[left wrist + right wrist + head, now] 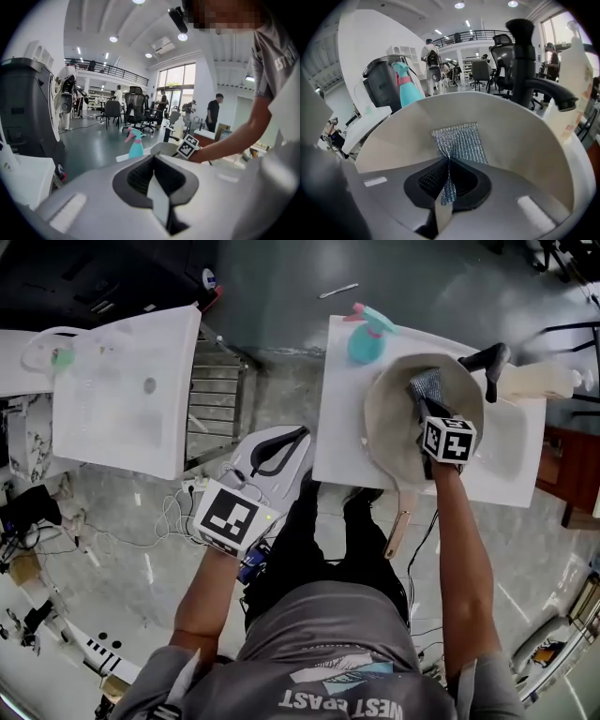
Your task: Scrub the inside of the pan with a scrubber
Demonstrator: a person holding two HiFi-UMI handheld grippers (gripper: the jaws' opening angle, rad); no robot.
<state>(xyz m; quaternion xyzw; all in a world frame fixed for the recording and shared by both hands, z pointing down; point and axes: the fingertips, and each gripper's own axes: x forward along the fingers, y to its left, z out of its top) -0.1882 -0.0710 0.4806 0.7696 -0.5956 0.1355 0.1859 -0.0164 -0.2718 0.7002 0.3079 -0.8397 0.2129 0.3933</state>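
Note:
A cream pan [394, 423] with a wooden handle [398, 532] lies in the white sink unit [342, 442]. My right gripper [424, 401] reaches into the pan, shut on a silver mesh scrubber [427, 384]. In the right gripper view the scrubber [459, 140] hangs out from between the jaws of the right gripper [449, 161], flat against the pan's inner wall [515, 136]. My left gripper [274, 457] hovers over the floor left of the sink, well away from the pan, with its jaws together and nothing in them. From the left gripper [157, 180] the pan [164, 149] shows far ahead.
A teal spray bottle [367, 338] stands at the sink's back left corner. A black faucet [489, 362] and a white bottle [539, 381] are behind the pan. Left of the sink lie a metal grate [217, 395] and a white table [122, 399]. Cables lie on the floor [159, 521].

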